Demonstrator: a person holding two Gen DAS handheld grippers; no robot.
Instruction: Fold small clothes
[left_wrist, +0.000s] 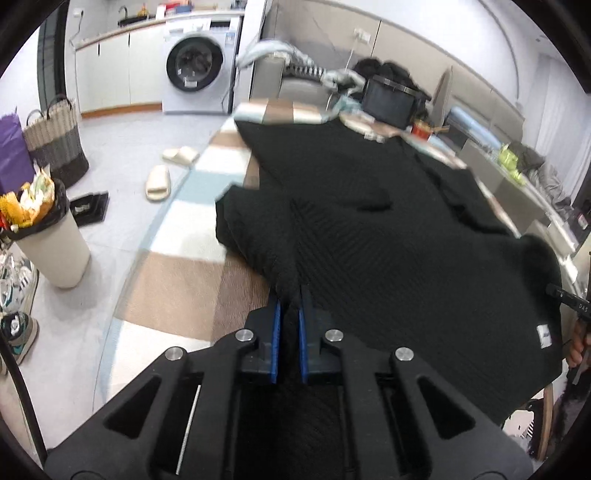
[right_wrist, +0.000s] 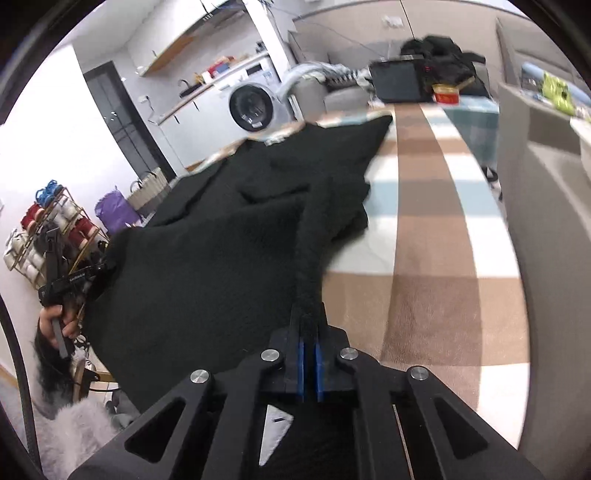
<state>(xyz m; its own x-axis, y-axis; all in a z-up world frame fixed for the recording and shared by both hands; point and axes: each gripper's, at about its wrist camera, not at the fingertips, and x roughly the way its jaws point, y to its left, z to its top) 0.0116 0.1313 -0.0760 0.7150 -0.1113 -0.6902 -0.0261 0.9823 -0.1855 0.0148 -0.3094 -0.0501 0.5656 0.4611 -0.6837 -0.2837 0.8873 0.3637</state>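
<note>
A black knitted garment (left_wrist: 369, 206) lies spread over a checked brown, white and blue bed cover (left_wrist: 177, 280), with its near edge lifted. My left gripper (left_wrist: 290, 295) is shut on a bunched fold of the near edge. My right gripper (right_wrist: 309, 317) is shut on another part of that edge, and the garment (right_wrist: 207, 258) hangs taut between the two. A white label (left_wrist: 545, 336) shows near the garment's right corner. The left gripper also shows in the right wrist view (right_wrist: 74, 277), held in a hand at the garment's far corner.
A washing machine (left_wrist: 197, 70) and cabinets stand at the back. On the floor left of the bed are slippers (left_wrist: 159, 181), a woven basket (left_wrist: 55, 140), a full bin (left_wrist: 48, 236) and shoes. A black box (left_wrist: 391, 99) and clutter sit at the bed's far end.
</note>
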